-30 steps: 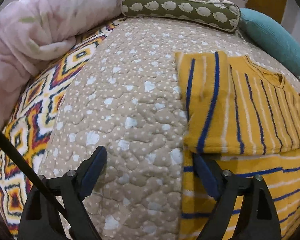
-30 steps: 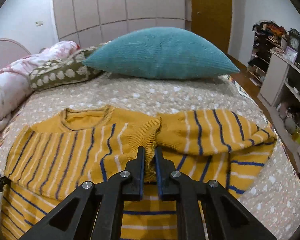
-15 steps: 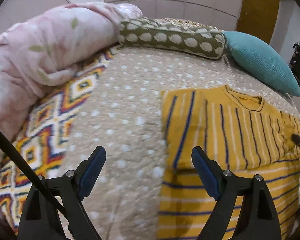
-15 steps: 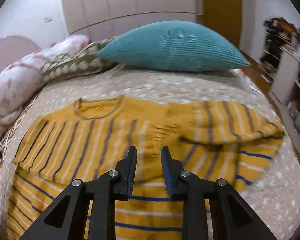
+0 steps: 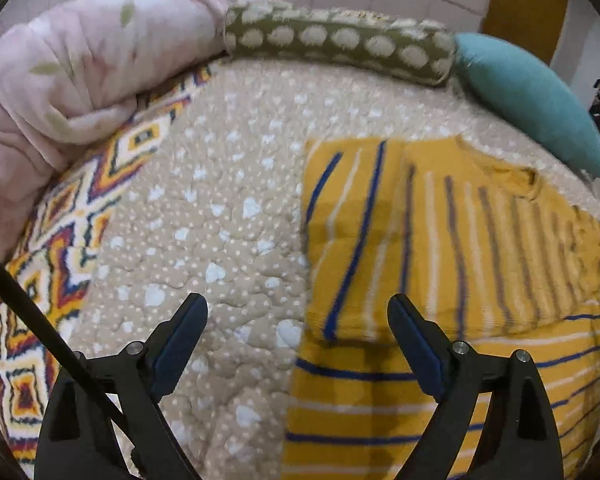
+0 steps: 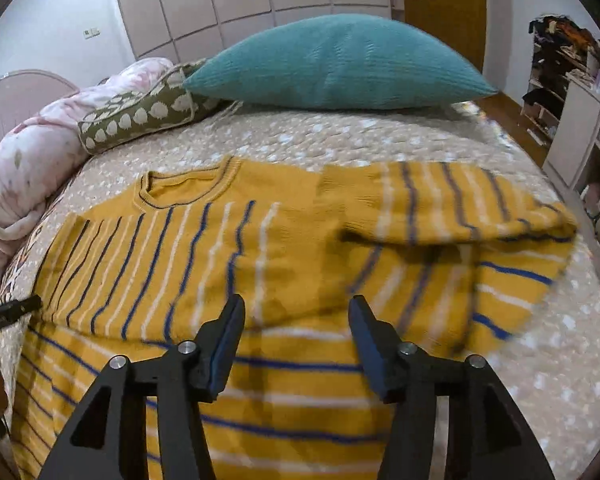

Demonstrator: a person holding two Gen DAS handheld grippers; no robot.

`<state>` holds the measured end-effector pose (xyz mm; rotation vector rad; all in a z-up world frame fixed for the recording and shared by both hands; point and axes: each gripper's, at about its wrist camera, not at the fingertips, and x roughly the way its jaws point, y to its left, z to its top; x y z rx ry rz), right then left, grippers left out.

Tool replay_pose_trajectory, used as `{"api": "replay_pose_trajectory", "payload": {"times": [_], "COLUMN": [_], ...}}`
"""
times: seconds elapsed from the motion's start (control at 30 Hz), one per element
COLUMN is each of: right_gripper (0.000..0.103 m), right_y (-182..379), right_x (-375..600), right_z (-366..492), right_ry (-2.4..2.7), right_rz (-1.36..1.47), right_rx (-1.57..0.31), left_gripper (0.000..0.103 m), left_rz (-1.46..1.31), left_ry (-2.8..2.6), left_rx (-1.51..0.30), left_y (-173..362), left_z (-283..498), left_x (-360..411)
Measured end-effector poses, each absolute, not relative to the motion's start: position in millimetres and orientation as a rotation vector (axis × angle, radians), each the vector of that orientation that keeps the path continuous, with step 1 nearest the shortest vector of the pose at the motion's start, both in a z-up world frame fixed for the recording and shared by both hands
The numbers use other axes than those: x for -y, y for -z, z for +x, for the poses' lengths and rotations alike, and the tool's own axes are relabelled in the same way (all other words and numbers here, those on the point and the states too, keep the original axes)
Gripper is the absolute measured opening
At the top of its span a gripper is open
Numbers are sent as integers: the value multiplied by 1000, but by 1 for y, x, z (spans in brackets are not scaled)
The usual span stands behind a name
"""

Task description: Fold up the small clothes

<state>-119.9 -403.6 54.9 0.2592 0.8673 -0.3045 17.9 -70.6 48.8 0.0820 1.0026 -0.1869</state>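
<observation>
Both tools spread apart, empty, above yellow striped sweater on bed.

Right tool [image 6: 296, 316] over sweater [image 6: 228, 264] middle; left tool [image 5: 298, 322] at its left edge (sleeves folded in). Bare quilt [image 5: 220, 184] leftward; beyond, teal pillow [image 6: 340, 64], spotted bolster [image 5: 340, 46].

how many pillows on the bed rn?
2. The teal ribbed knit pillow lies at the head of the bed, beyond the sweater's collar; the olive bolster with cream leaf print lies left of it, touching. Others may be hidden.

The sweater [image 6: 228, 264] runs off the bottom edge, its right sleeve [image 6: 452, 208] blurred.
</observation>
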Motion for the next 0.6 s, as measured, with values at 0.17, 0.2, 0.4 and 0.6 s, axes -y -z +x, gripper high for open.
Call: {"api": "replay_pose_trajectory", "payload": {"times": [0.17, 0.2, 0.4, 0.6], "right_gripper": [59, 59, 59, 59], "right_y": [-62, -64, -79, -87], "right_x": [419, 422, 445, 462], "right_z": [-155, -161, -193, -207], "right_ry": [315, 326, 377, 424], "right_rz": [309, 307, 332, 337], "right_rx": [-847, -840, -795, -778], "left_gripper": [91, 91, 91, 91], "left_rz": [69, 71, 144, 173], "left_ry": [249, 263, 301, 312], "left_rx": [-973, -976, -999, -1015], "left_y": [-69, -69, -53, -42], "left_z": [4, 1, -15, -22], "left_x": [85, 89, 119, 131]}}
